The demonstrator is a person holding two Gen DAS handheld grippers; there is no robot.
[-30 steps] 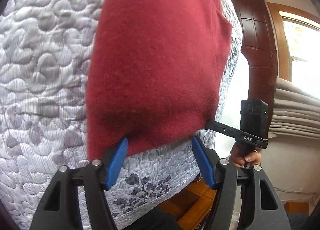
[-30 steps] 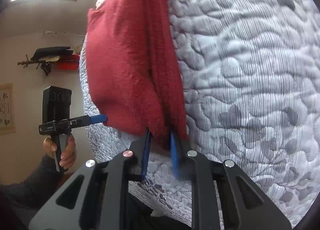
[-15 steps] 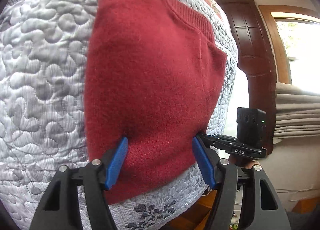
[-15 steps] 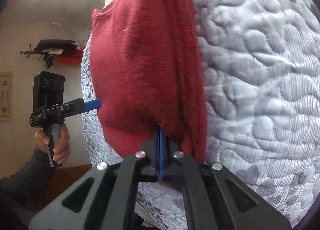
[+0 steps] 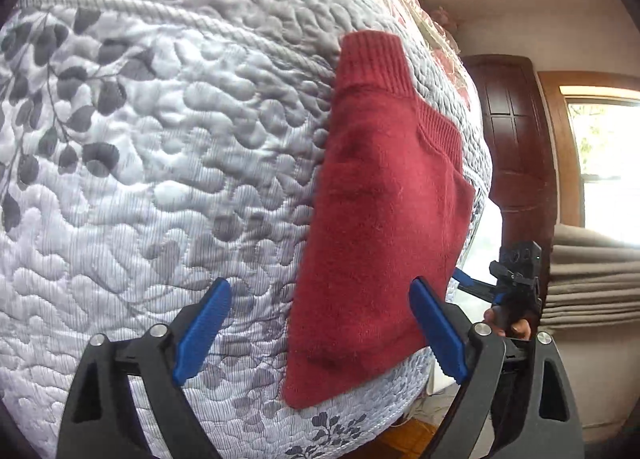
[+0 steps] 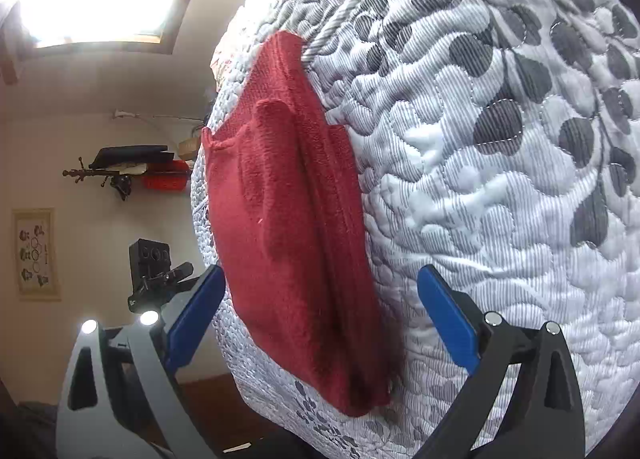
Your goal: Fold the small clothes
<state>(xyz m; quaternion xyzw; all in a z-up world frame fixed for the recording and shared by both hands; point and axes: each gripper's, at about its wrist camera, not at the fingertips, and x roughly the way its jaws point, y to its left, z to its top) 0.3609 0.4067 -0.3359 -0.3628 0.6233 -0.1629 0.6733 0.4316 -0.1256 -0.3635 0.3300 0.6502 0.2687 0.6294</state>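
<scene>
both our grippers, left gripper (image 5: 320,333) and right gripper (image 6: 320,323), gape wide, holding nothing, over a fuzzy folded red sweater (image 5: 376,219) on puffy quilted bedspread (image 5: 160,179).

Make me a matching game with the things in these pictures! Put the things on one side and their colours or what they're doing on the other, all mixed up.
Things:
1. sweater
2. quilt
3. left gripper
4. door

Colours or states:
A. dark brown wood
B. open, holding nothing
C. red, lying folded
D. white with grey leaves

Pairs: 1-C, 2-D, 3-B, 4-A
</scene>
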